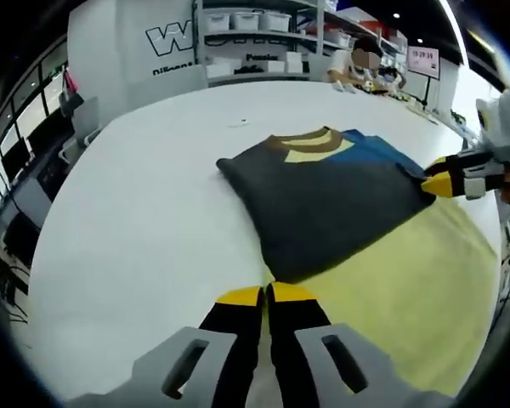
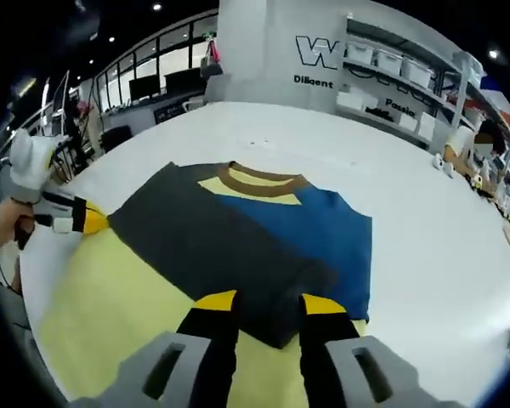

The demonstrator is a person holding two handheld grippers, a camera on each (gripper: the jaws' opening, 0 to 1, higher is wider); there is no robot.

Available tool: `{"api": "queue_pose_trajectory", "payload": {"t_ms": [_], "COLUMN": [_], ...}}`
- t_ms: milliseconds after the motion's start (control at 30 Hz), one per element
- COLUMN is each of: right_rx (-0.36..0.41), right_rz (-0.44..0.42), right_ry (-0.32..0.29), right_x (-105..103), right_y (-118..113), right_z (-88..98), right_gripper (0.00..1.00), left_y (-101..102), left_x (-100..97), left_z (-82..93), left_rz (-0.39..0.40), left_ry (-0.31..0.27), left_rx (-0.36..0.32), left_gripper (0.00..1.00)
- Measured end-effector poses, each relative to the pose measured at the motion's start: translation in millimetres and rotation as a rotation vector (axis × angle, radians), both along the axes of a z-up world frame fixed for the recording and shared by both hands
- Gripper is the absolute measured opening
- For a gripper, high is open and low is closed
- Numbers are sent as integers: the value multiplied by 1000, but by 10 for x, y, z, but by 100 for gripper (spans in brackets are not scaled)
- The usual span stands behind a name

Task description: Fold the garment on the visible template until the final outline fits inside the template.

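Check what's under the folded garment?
The garment lies partly on the yellow template, partly on the white table. How far the template runs beneath it is covered.

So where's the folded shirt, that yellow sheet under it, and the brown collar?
Folded shirt (image 2: 229,246): right gripper view, on its dark grey panel.
Yellow sheet (image 1: 408,289): left gripper view, on its bare part beside the shirt.
Brown collar (image 2: 263,180): right gripper view, on the neckband.

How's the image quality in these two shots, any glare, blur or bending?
Left gripper view: fisheye bends the white table; bright washed-out glare at the upper right; dark grey and blue folded garment sharp. Right gripper view: even ceiling lighting, soft shadows, pale yellow template clear, edges curved.
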State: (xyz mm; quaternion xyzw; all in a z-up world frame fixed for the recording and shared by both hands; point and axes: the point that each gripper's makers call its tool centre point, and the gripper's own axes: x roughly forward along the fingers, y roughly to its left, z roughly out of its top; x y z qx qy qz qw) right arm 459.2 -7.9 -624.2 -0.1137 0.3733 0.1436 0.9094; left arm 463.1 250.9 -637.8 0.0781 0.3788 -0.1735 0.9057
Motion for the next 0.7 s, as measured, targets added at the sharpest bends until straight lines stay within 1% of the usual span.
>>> {"api": "queue_pose_trajectory", "payload": {"t_ms": [33, 67, 100, 133, 167, 200, 233, 300, 333, 367, 400, 433, 467, 500, 533, 567, 633, 700], "right_rx": [-16, -30, -65, -79, -76, -65, -50, 0, 3, -17, -24, -19, 12, 18, 19, 26, 65, 63], "right_rz": [-5, -17, -26, -36, -40, -58, -90, -149, -176, -168, -187, -195, -234, -246, -278, -292, -312, -315], "right_ry": [-1, 8, 20, 14, 11, 6, -10, -22, -30, -31, -44, -50, -55, -51, -28, -18, 4, 3], "right_x": [-1, -10, -24, -19, -17, -23, -14, -25, -37, -51, -61, -63, -75, -85, -126, -145, -187, -206], "right_y": [-23, -59, -116, -146, -152, -174, -201, -238, -283, -309, -352, -363, -401, -413, -467, -500, -499, -520], "right_z": [-20, -46, -79, -85, -89, -78, -53, -18, -2, -4, 9, 15, 10, 3, -29, -60, -113, -124], "right_gripper": [17, 13, 11, 8, 2, 0, 0, 0, 0, 0, 0, 0, 0, 0, 0, 0, 0, 0], "left_y": [-2, -13, -11, -18, -21, -15, -9, -1, -1, 2, 2, 2, 4, 4, 6, 9, 11, 10], "left_x": [2, 6, 6, 5, 4, 3, 10, 4, 2, 3, 3, 5, 5, 7, 6, 9, 6, 9], "left_z": [0, 1, 2, 4, 8, 9, 8, 8, 7, 7, 6, 5, 4, 4, 4, 3, 3, 3], "left_rz": [4, -30, -40, -40, -34, -31, -26, -13, -8, -2, -1, -1, 0, 1, 0, 1, 4, 5], "left_ry": [-1, -12, -14, -14, -12, -10, -9, -8, -8, -9, -10, -10, -9, -9, -8, -7, -5, -4], "left_rx": [1, 38, 50, 56, 50, 49, 46, 38, 34, 32, 32, 34, 34, 34, 33, 31, 26, 24], "left_gripper": [3, 3, 3, 3, 3, 3, 3, 3, 3, 3, 3, 3, 3, 3, 3, 3, 3, 3]}}
